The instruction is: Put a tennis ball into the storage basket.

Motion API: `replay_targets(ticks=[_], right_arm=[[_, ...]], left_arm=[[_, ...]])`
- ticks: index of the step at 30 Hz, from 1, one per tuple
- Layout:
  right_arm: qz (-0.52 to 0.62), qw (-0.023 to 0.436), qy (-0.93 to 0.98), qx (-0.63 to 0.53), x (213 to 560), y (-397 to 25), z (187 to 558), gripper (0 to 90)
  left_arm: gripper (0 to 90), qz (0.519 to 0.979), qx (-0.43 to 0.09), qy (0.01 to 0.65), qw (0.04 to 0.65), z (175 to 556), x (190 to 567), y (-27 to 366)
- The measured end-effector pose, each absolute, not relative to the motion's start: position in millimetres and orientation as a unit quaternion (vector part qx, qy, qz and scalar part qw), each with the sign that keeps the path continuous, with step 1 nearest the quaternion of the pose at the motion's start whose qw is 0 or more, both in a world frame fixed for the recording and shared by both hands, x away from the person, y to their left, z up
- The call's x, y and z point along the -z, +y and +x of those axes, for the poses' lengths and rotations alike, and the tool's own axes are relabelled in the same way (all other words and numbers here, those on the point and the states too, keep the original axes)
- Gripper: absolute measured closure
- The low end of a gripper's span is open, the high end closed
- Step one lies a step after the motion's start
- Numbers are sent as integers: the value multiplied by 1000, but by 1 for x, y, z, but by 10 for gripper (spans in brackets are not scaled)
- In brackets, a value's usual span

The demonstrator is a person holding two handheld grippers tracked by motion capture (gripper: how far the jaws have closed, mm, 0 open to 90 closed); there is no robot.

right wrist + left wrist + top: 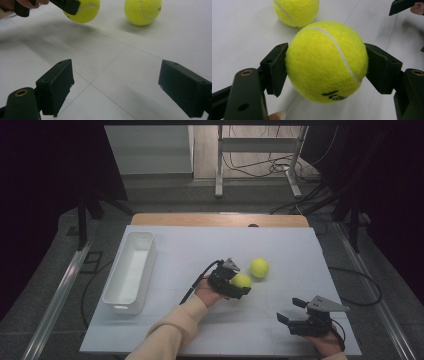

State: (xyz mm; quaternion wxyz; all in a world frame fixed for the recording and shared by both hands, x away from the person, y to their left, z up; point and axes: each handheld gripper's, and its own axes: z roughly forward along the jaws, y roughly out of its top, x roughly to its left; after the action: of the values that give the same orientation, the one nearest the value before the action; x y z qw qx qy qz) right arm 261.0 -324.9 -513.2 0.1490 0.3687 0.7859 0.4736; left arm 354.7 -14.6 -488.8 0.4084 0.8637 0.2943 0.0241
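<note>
Closest to the person, the right gripper (295, 316) sits low at the near right of the white tabletop (200, 330), and its two black jaws are wide apart with nothing between them. A bit farther in, the left gripper (239, 287) is near the middle of the tabletop, and its jaws are pressed on the two sides of a yellow tennis ball (326, 61). In the right gripper view, a shadow lies under this held ball, so it looks lifted just off the tabletop. There are two tennis balls in all. The second ball (259, 267) rests on the tabletop just past the held one, near it but not touching. There are two grippers, one in each hand, and a cream sleeve (172, 330) covers the left arm. There is one white bin (131, 270), long and open on top, lying at the left side of the tabletop, well apart from the balls. The tabletop is flat and white with thin lines on it. Past its far edge is a grey floor with metal legs (219, 170) and cables (270, 167), and the room is dark at both sides.
</note>
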Motion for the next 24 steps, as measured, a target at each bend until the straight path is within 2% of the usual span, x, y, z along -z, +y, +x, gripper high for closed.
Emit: replay_targets(ticks=[24], right_arm=[[370, 150, 786, -472, 513, -325, 261, 130]], left_arm=[[266, 855, -35, 295, 426, 343, 474, 7]])
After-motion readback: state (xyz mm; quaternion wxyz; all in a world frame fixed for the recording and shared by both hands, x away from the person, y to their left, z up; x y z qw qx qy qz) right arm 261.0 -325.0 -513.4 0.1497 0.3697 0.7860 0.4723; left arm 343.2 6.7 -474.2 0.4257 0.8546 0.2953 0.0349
